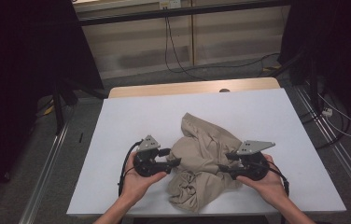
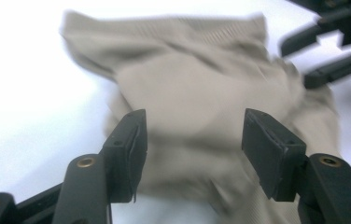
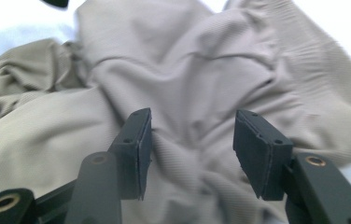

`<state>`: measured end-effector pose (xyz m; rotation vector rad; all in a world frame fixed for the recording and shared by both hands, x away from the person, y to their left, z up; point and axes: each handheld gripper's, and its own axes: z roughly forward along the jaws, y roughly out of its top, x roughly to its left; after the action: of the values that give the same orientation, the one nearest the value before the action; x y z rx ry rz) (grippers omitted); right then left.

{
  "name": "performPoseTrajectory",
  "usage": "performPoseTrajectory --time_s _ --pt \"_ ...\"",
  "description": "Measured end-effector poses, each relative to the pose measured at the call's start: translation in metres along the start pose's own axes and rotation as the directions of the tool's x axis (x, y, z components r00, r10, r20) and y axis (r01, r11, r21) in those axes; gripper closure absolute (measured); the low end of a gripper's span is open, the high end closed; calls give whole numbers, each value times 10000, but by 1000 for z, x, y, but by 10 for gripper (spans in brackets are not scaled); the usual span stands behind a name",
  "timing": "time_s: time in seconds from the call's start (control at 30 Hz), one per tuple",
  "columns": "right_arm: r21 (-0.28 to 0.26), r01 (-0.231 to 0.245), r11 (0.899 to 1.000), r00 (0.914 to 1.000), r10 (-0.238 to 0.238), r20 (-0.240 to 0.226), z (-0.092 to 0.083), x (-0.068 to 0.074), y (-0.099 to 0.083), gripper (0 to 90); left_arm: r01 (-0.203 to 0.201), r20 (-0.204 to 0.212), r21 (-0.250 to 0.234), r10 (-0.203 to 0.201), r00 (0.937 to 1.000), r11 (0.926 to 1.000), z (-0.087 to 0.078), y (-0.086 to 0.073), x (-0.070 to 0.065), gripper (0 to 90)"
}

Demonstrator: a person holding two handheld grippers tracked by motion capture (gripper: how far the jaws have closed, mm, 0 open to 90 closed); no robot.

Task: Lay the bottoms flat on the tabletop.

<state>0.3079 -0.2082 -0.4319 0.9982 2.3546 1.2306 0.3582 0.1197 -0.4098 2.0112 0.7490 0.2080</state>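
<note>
flanking crumpled beige cloth [image 1: 201,158] on white table [image 1: 131,116]: left tool [image 1: 176,162], right tool [image 1: 223,162] (both gaping, gripping nothing).

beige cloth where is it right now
In the high view the crumpled beige cloth lies on the white table, near its front edge, between the left gripper and right gripper.

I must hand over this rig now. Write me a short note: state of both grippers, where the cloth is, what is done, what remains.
Left gripper: open, nothing between the jaws, at the cloth's left edge.
Right gripper: open, empty, at the cloth's right edge.
Beige cloth: crumpled in a heap on the white table, near the front edge, between the two grippers.
Done: no fold or flat area shows; neither gripper holds the cloth.
Left: probably grasp the edges, spread it flat, then fold.
</note>
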Motion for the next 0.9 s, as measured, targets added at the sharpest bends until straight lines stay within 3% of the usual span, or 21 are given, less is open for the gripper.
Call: performPoseTrajectory --time_s 0.1,0.23,0.27,0.33,0.47,0.5,0.53,0.57,0.6,0.63,0.67,0.9 --pt "-46 -191 9998 9989 192 417 -7 -6 -3 523 -260 -279 -97 258 9993 9996 12 11 8 434" --pt "-106 -627 9980 9944 634 850 -16 -15 -12 589 -482 -273 312 490 9984 9984 52 20 19 399" --pt "-144 -655 9977 9932 666 956 -18 -17 -13 599 -487 -272 632 505 9984 9968 63 21 21 367" --pt "-191 -713 9973 9927 728 957 -19 -20 -14 607 -572 -281 833 597 9978 9949 82 21 21 315" --pt "-27 -763 9971 9916 762 1049 -16 -22 -17 599 -969 -48 1491 987 9951 9841 111 14 16 305" --pt "91 -736 9972 9917 722 1067 -14 -22 -18 595 -1066 -73 1418 1088 9940 9841 115 11 15 328" --pt "127 -705 9974 9920 688 1061 -12 -22 -18 593 -1021 -87 1401 1043 9945 9849 115 11 14 325" --pt "133 -711 9974 9920 693 1055 -12 -22 -18 589 -980 219 1432 959 9952 9848 113 11 14 376" --pt "132 -708 9974 9920 690 1053 -11 -22 -17 588 -927 621 1459 844 9945 9849 111 11 14 559" --pt "107 -714 9974 9920 698 1048 -10 -22 -17 587 -861 553 1455 788 9954 9856 110 10 13 707" --pt "115 -711 9974 9918 694 1073 -10 -23 -17 587 -921 503 1574 852 9951 9832 107 11 11 755" --pt "156 -779 9968 9906 756 1144 -10 -24 -19 576 -808 363 1940 752 9965 9777 82 1 5 794"
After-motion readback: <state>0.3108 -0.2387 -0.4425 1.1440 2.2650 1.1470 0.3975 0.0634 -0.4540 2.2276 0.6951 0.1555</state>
